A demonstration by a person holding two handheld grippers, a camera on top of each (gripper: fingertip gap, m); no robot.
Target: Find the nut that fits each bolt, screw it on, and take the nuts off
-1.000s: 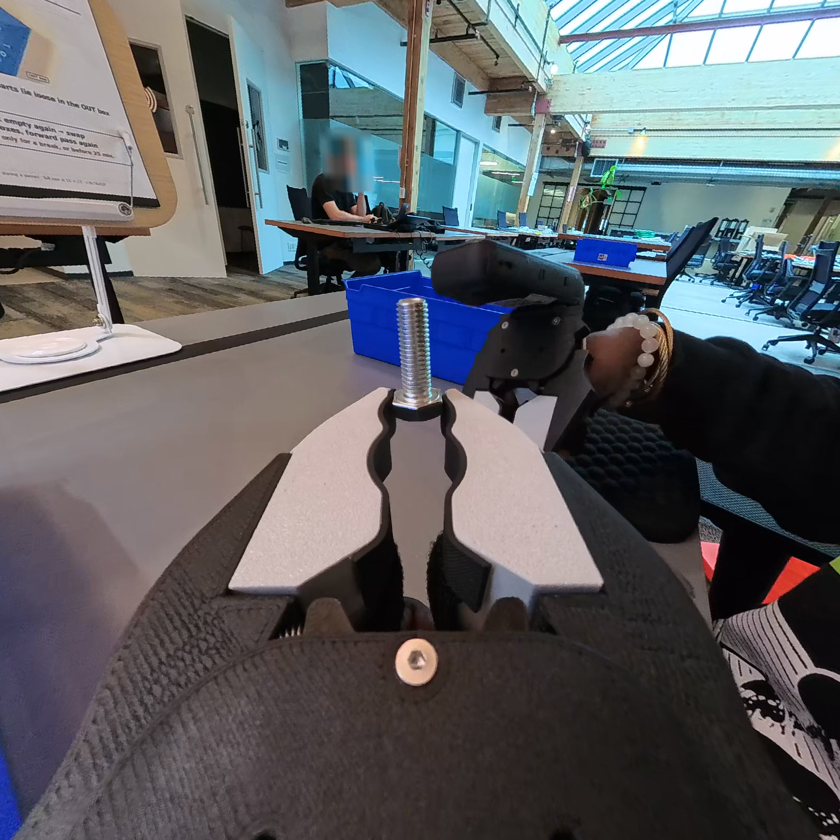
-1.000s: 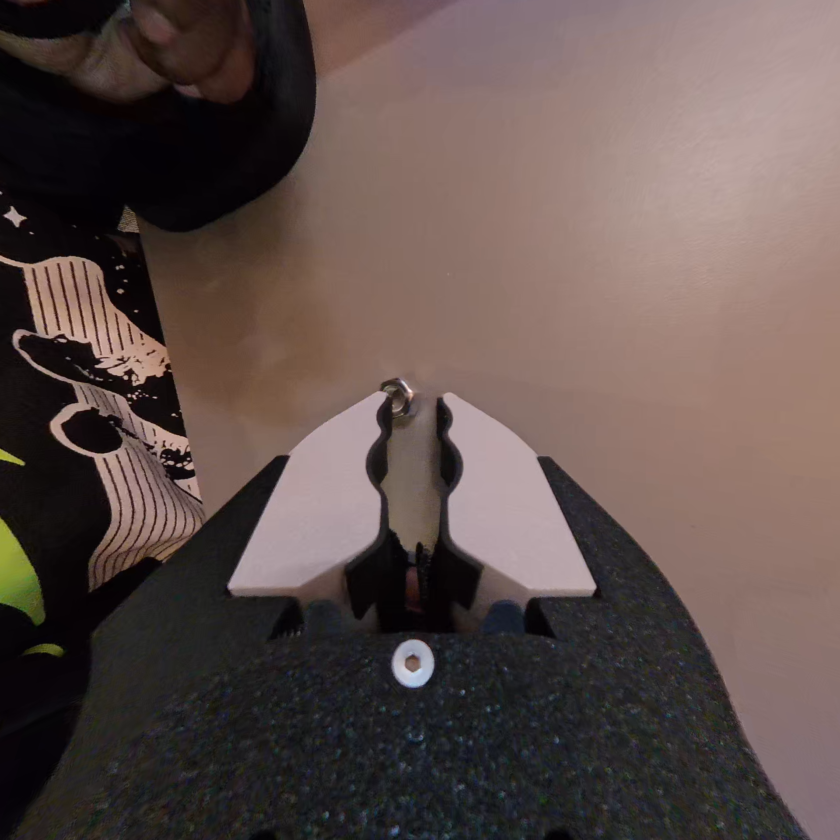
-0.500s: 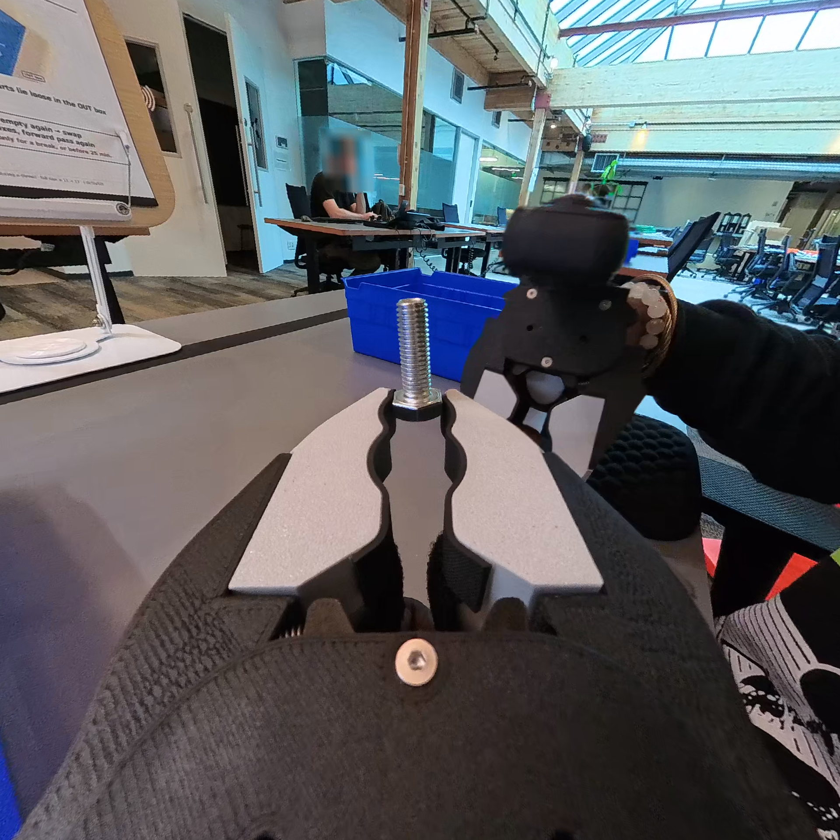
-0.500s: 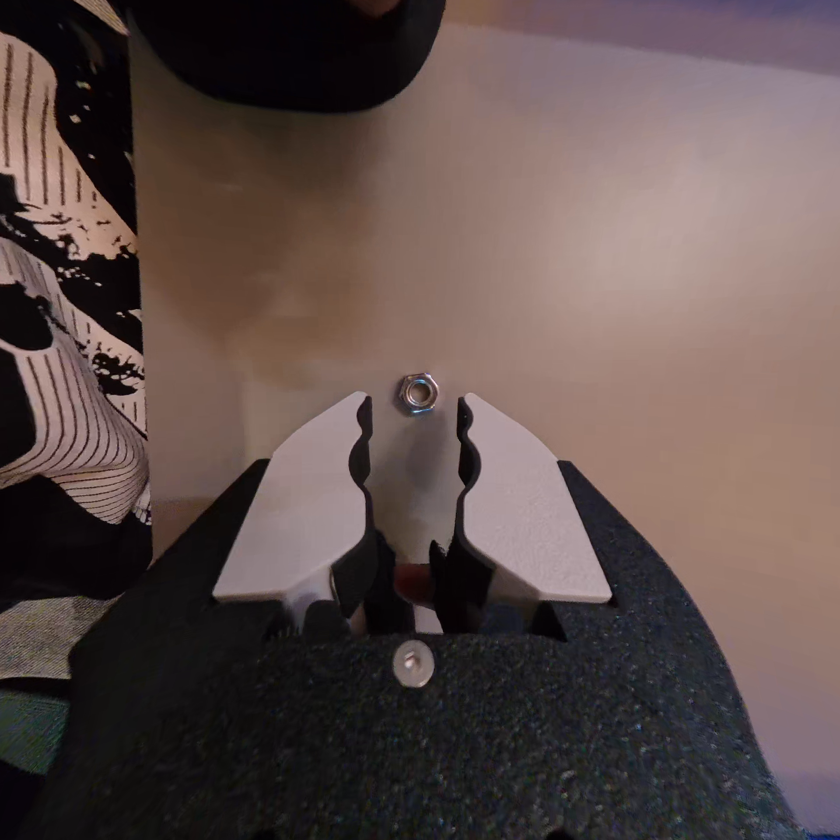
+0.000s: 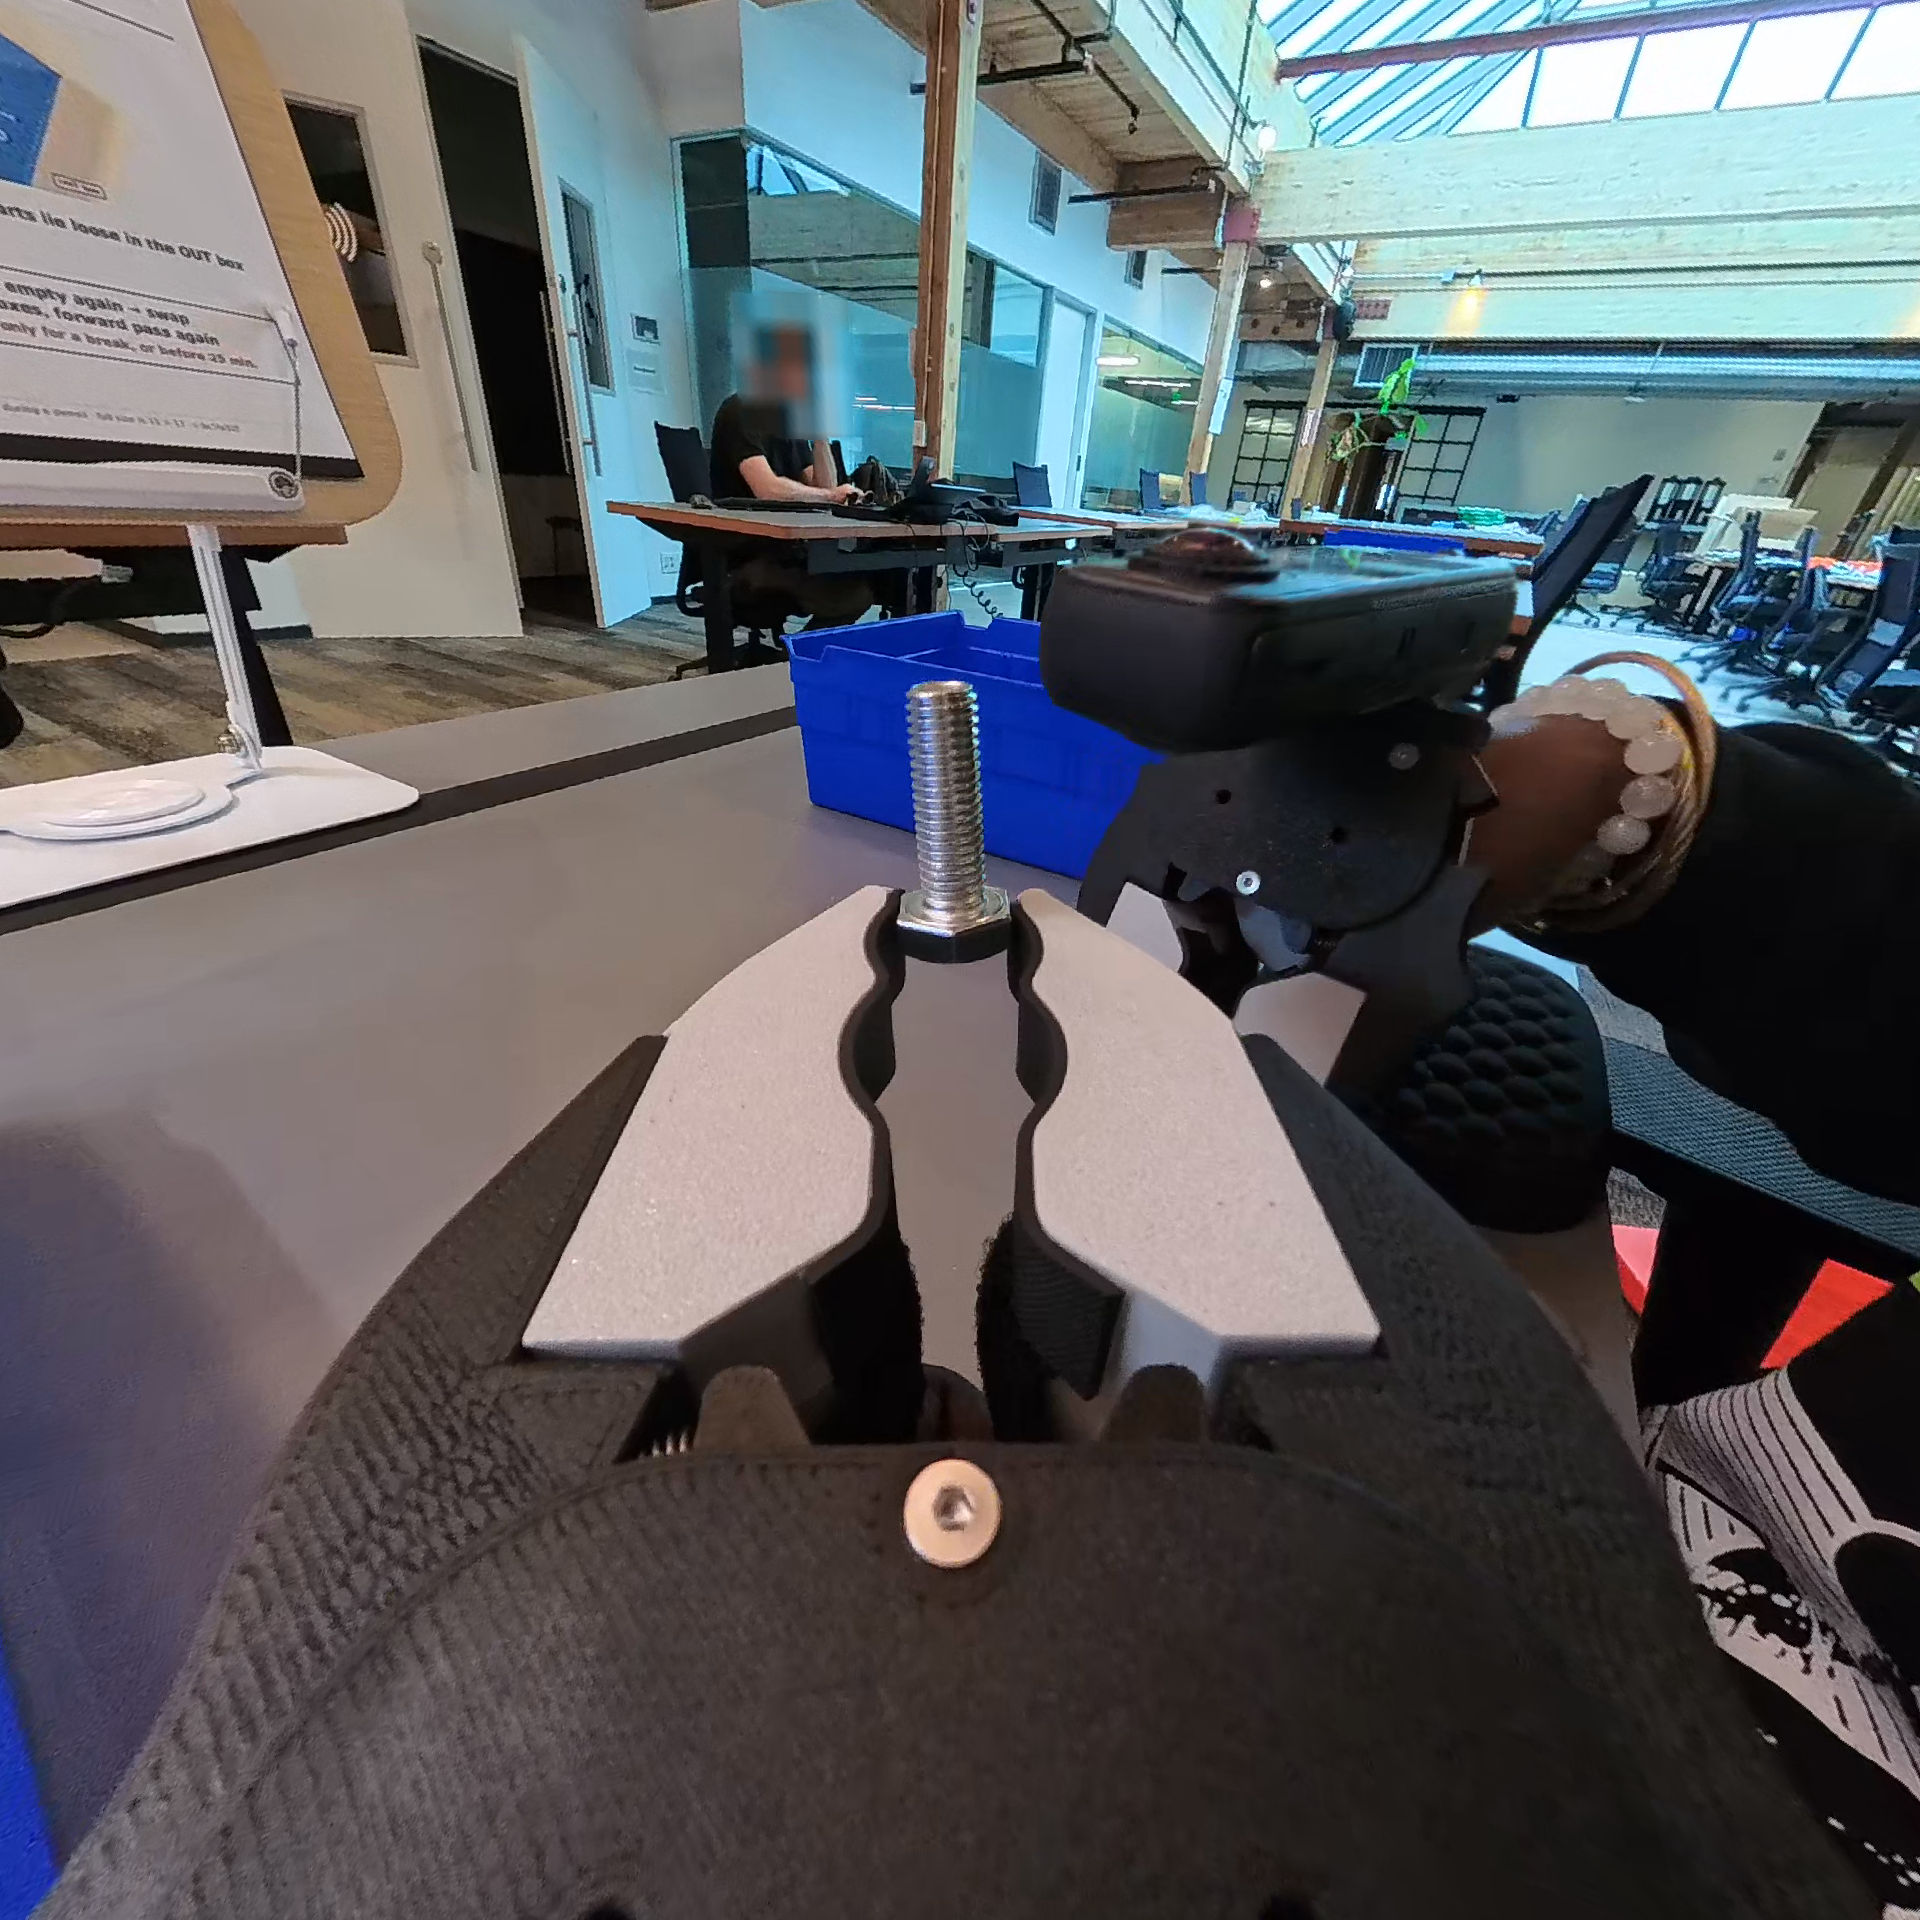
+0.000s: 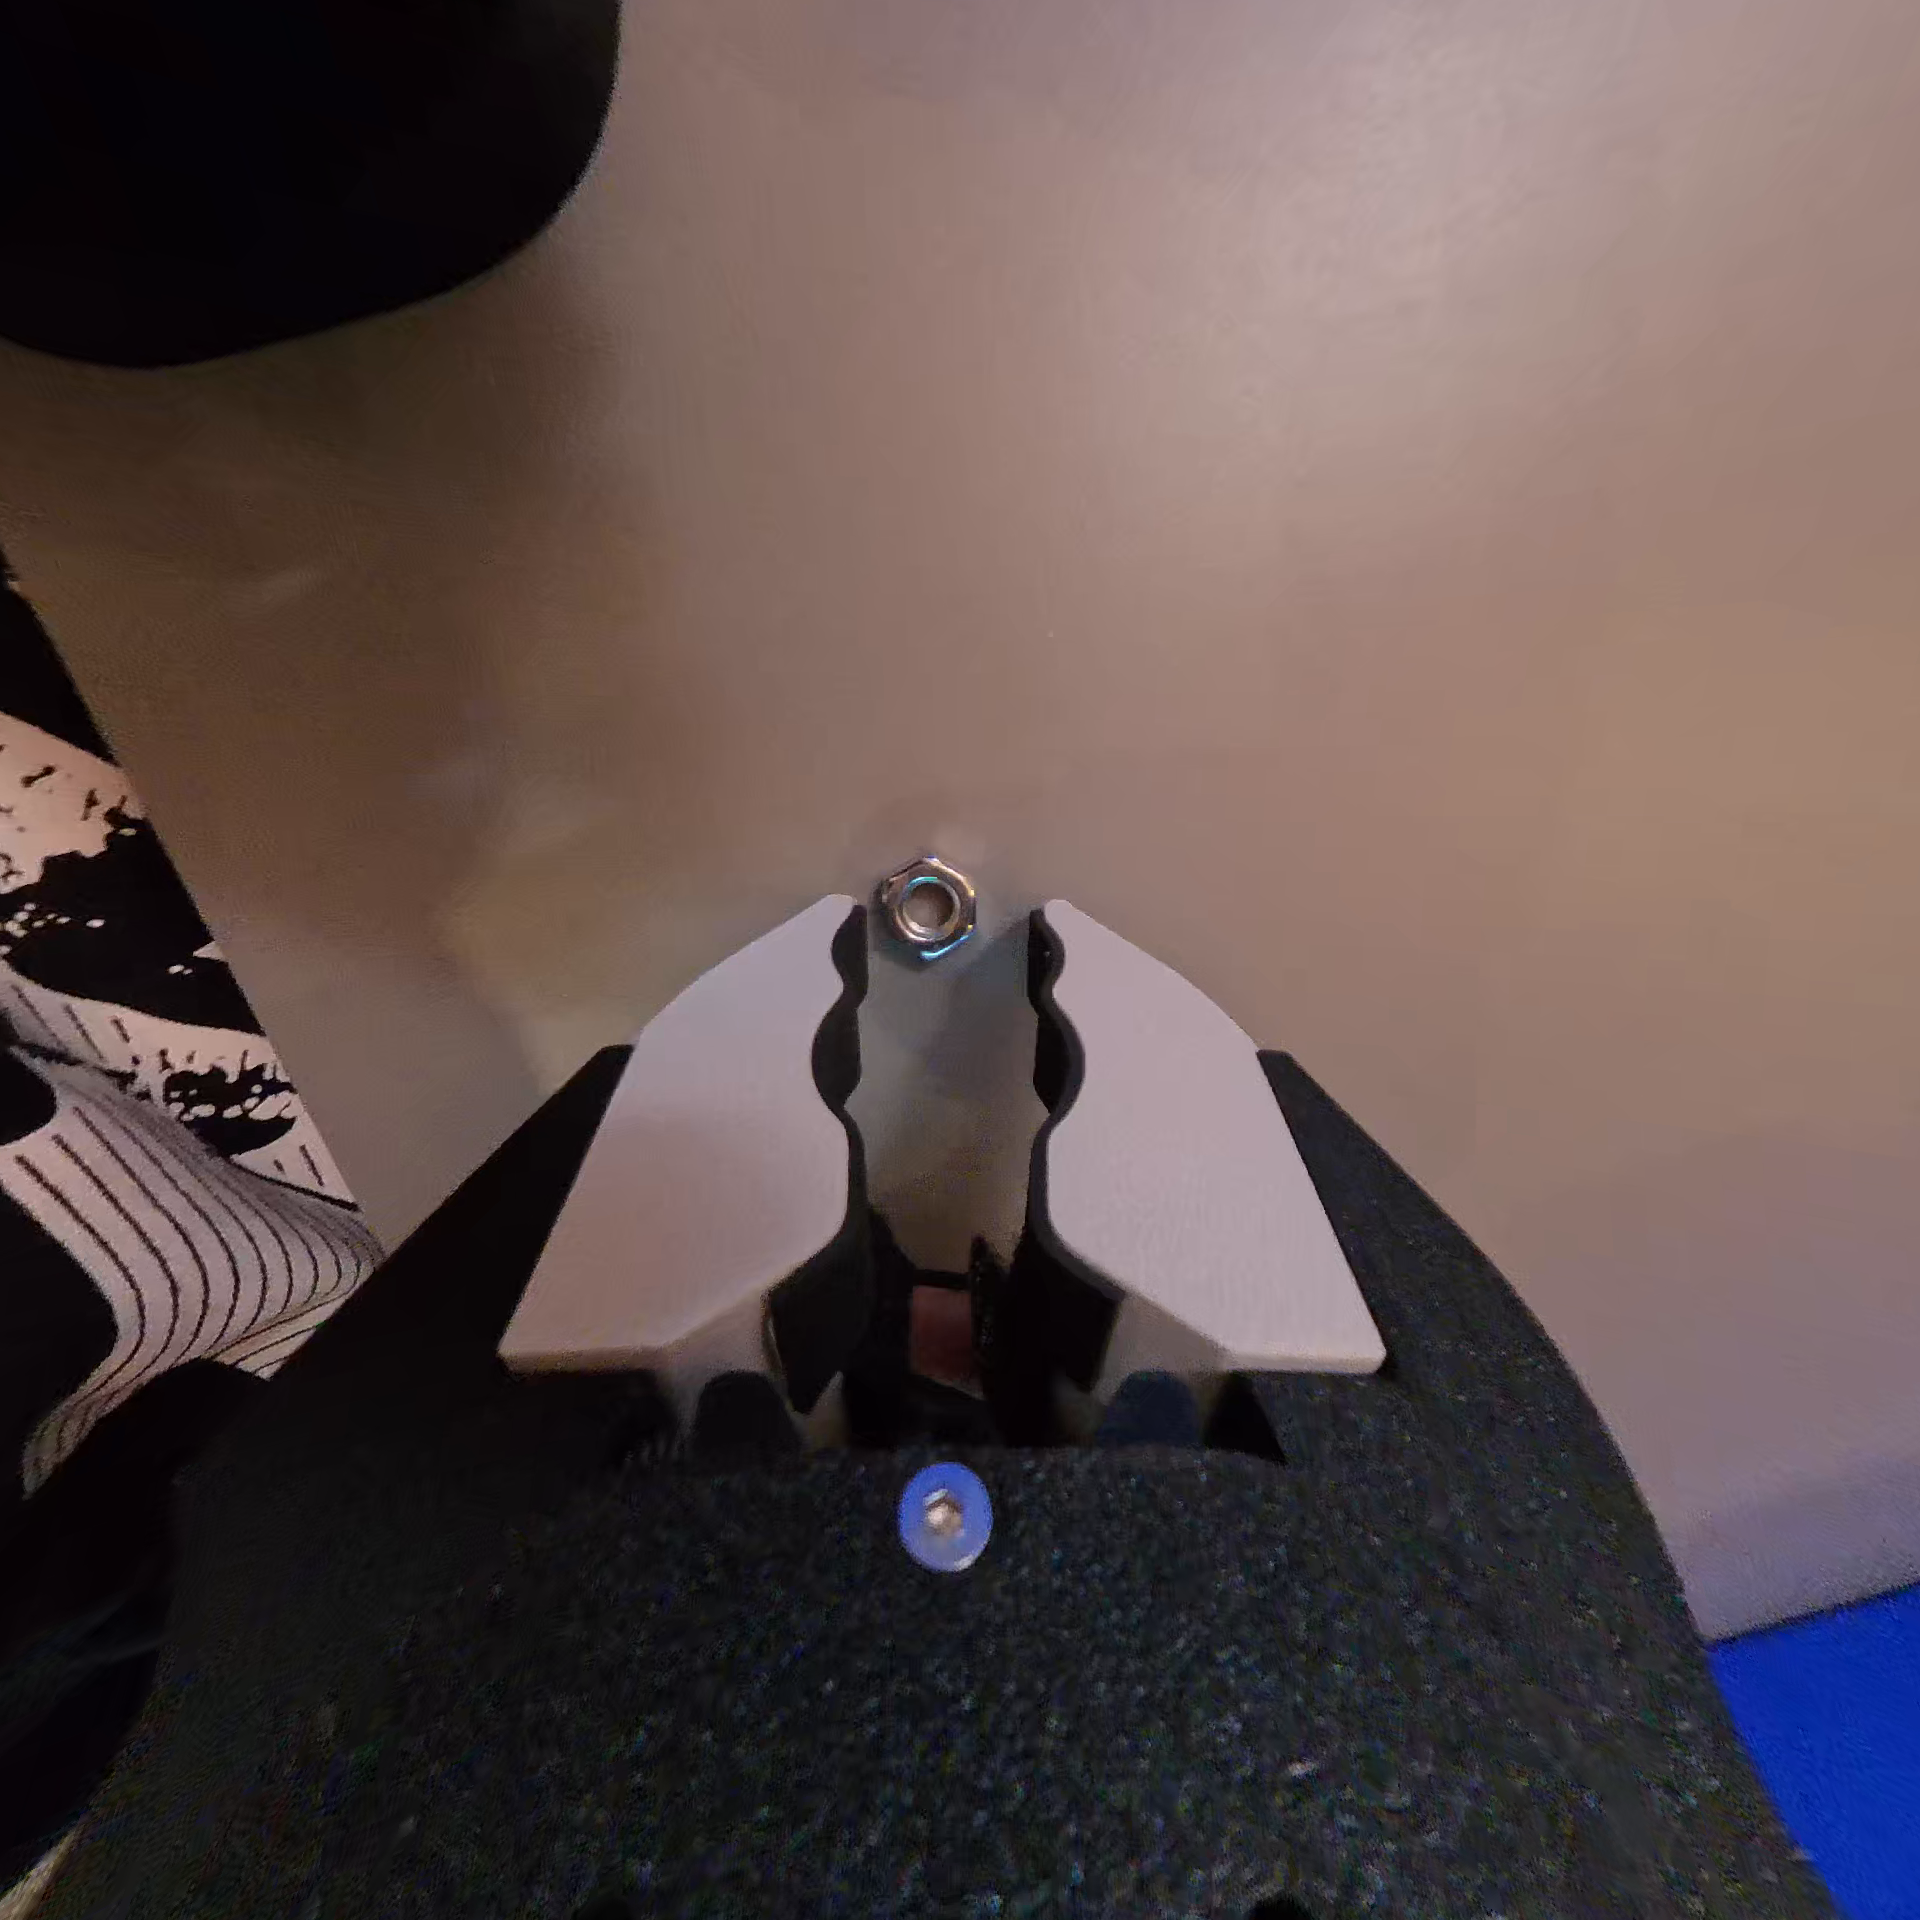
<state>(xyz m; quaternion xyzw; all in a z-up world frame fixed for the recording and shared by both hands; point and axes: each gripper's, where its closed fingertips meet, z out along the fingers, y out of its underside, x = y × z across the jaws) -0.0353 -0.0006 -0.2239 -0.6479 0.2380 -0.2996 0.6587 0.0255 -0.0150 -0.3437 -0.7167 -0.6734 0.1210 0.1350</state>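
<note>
One silver threaded steel bolt point(image 5: 943, 800) stands upright with no nut on it, its hex head pinched in the left gripper point(image 5: 951, 940) near the grey table's point(image 5: 416, 987) near edge, while the spread right gripper point(image 6: 940, 930) straddles a small silver hex nut point(image 6: 925, 920) lying flat there, not yet gripped, so threading remains.

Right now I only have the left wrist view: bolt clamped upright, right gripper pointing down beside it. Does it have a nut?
Observer: No. The right gripper is open; a nut lies flat on the table between its tips.
Operator: Centred?
Observer: Off-centre, nearer the finger on the picture's left.
Operator: Anything else close?
Observer: Only a blue patch at the view's lower right corner.
</note>
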